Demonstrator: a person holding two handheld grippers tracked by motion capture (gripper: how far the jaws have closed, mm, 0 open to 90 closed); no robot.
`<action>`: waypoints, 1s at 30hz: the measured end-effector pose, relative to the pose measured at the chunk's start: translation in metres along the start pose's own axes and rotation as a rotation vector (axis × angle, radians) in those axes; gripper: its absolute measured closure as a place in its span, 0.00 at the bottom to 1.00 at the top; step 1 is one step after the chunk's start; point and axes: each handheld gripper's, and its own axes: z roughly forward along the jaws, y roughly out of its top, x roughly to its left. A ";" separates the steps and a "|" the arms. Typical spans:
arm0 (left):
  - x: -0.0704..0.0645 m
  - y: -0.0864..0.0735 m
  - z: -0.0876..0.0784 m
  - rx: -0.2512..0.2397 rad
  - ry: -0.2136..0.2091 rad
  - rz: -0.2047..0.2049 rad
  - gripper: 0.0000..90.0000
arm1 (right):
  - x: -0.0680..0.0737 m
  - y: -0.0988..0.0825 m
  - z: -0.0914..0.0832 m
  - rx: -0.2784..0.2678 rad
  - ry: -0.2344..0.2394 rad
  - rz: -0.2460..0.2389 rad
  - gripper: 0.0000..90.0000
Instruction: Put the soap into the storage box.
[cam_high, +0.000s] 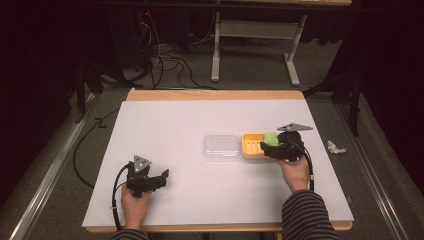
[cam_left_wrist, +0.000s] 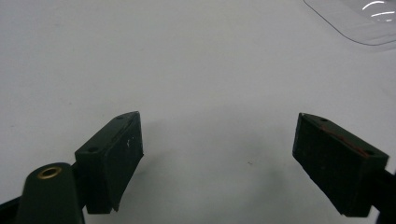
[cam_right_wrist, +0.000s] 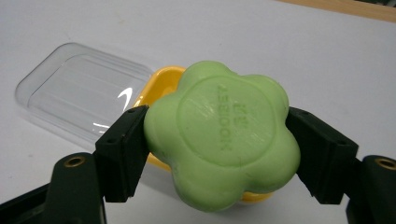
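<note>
Green soap (cam_right_wrist: 219, 135), flower-shaped with raised lettering on its face, sits clamped between the two black jaws of my right gripper (cam_right_wrist: 217, 149), one jaw pressing each side of it. In the high view I hold that soap (cam_high: 270, 138) at the right side of the desk (cam_high: 170, 125), over the near right end of the yellow soap dish (cam_high: 252, 145). From the right gripper view the yellow dish (cam_right_wrist: 161, 81) peeks out behind and under the soap, and I cannot tell whether the soap touches it. Just left of the dish lies a clear plastic lid (cam_high: 221, 147), flat on the white desk, its edge right beside the dish. My right hand (cam_high: 295, 172) comes in from the near edge, striped sleeve (cam_high: 307, 215) showing. Over on the left, my left gripper (cam_high: 162, 177) rests low at the near left of the desk with its jaws spread wide, nothing between them but bare white surface. A small crumpled white scrap (cam_high: 335, 147) lies on the floor off the desk's right edge.
</note>
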 end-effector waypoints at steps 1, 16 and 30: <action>-0.001 0.000 0.000 -0.013 -0.004 -0.005 0.18 | -0.001 0.002 0.003 0.008 -0.006 0.005 0.30; -0.001 0.000 0.000 -0.007 -0.008 -0.006 0.18 | 0.005 0.006 0.030 0.067 -0.011 -0.010 0.30; -0.001 -0.001 0.001 0.000 -0.009 -0.004 0.18 | 0.007 0.003 0.051 0.115 -0.012 0.020 0.30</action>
